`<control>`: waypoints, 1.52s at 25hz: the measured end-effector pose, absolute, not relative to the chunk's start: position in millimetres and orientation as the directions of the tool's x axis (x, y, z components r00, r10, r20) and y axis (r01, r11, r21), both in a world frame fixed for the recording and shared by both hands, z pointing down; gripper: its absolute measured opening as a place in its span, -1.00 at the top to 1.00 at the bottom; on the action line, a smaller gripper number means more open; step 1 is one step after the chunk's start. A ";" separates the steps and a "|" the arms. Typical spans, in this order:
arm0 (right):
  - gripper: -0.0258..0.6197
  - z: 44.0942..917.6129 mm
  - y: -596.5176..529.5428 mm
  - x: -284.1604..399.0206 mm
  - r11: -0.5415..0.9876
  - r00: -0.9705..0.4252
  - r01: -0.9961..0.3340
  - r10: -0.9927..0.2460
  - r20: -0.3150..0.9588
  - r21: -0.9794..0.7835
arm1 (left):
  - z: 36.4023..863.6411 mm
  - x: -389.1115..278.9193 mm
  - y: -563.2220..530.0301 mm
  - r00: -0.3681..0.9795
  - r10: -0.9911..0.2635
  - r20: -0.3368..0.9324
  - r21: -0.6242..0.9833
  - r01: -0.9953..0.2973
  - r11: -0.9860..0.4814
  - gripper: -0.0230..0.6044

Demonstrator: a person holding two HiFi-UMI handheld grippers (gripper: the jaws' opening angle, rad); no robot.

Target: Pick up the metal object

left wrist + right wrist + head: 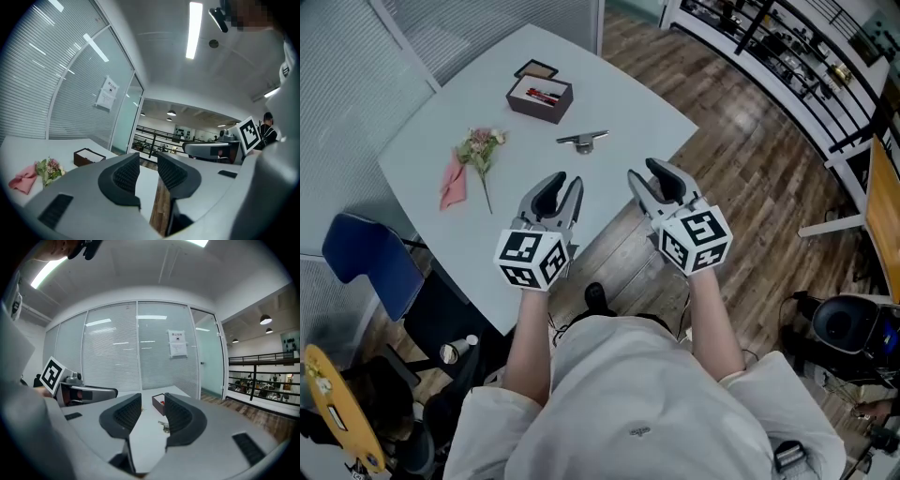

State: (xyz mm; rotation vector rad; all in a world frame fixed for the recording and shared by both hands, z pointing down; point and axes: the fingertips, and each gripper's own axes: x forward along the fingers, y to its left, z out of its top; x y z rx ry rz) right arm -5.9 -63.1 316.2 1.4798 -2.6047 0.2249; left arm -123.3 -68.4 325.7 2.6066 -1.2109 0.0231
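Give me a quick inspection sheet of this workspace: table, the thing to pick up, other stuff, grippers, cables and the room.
Surface: pale table, mostly bare.
Job's things: metal object lies flat on the table, untouched, apart from everything else.
Clutter: open brown box with its lid beside it; flowers next to a pink cloth.
Grippers: left gripper and right gripper are both open, with nothing between the fingers. They are at the table's near edge, short of the metal object.
Cables: nothing seen on the table.
Surroundings: blue chair, wood floor, blinds behind glass.
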 end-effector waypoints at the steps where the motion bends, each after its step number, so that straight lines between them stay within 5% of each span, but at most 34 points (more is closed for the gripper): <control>1: 0.46 317.0 -66.4 -6.2 0.498 -0.501 -0.864 -0.844 0.190 -0.065 | 326.8 -125.1 -71.5 0.654 -0.746 0.126 0.231 -0.751 -0.619 0.57; 16: 0.33 341.6 -91.7 -3.6 0.479 -0.489 -0.872 -0.837 0.245 -0.101 | 353.7 -119.0 -101.0 0.676 -0.714 0.185 0.244 -0.735 -0.633 0.55; 38: 0.32 363.1 -228.8 53.5 0.622 -0.636 -0.768 -0.719 0.279 -0.149 | 383.7 -89.9 -209.6 0.486 -0.824 0.292 0.231 -0.872 -0.432 0.48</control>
